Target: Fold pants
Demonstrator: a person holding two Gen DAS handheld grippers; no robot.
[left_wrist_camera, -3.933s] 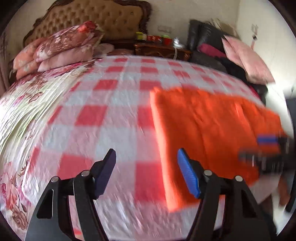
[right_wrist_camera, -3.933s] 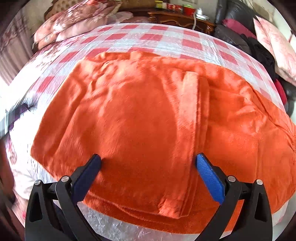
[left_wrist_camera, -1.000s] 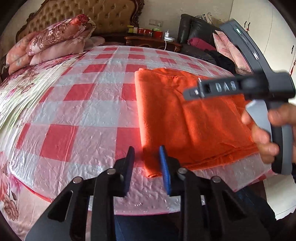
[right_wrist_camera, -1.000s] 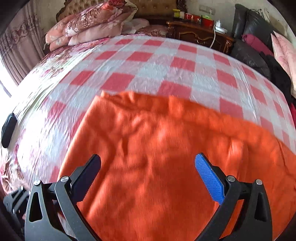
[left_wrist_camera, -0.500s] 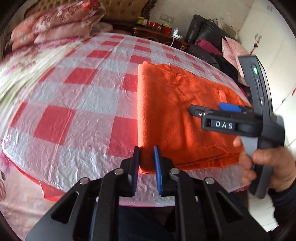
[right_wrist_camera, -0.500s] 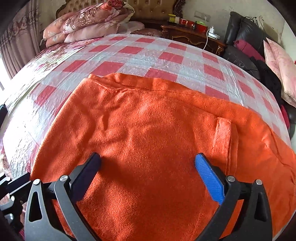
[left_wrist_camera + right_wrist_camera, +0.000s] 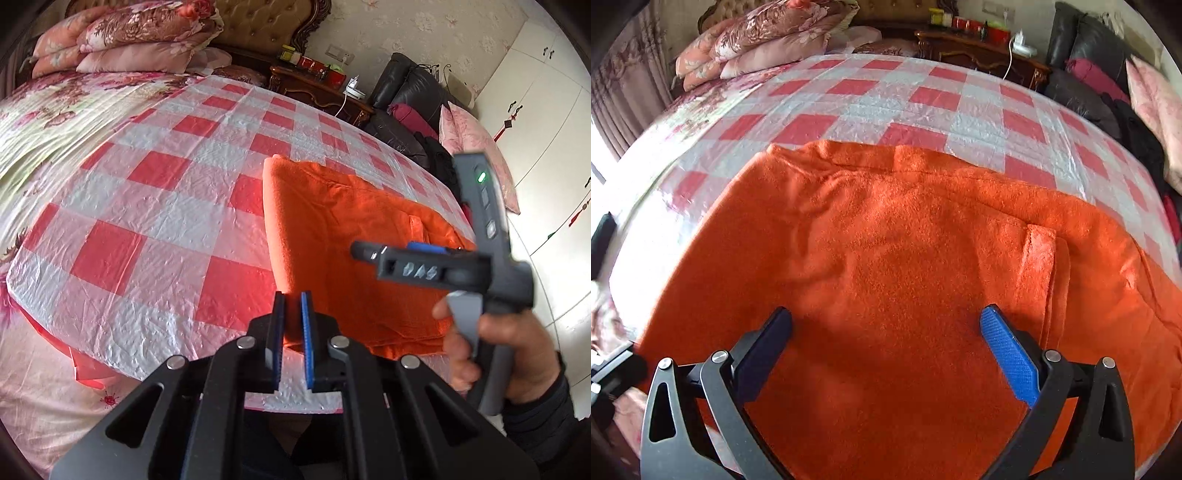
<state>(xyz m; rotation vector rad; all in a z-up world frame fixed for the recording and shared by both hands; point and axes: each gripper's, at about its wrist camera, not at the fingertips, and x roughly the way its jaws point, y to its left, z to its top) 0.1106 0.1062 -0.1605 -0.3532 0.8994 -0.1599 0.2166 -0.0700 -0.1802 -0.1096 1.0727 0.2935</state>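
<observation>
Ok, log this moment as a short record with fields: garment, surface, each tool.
garment: orange pants, partly folded, lying flat
surface: bed under a red-and-white checked plastic sheet
left tool: closing on the pants' near corner, fabric between its pads
right tool: wide open above the pants, holding nothing
background: floral pillows stacked at the headboard

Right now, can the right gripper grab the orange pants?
Probably yes. The right gripper hangs open just above the orange pants, with nothing between them. The left gripper is closing on their near corner, off to one side, out of the way.
</observation>
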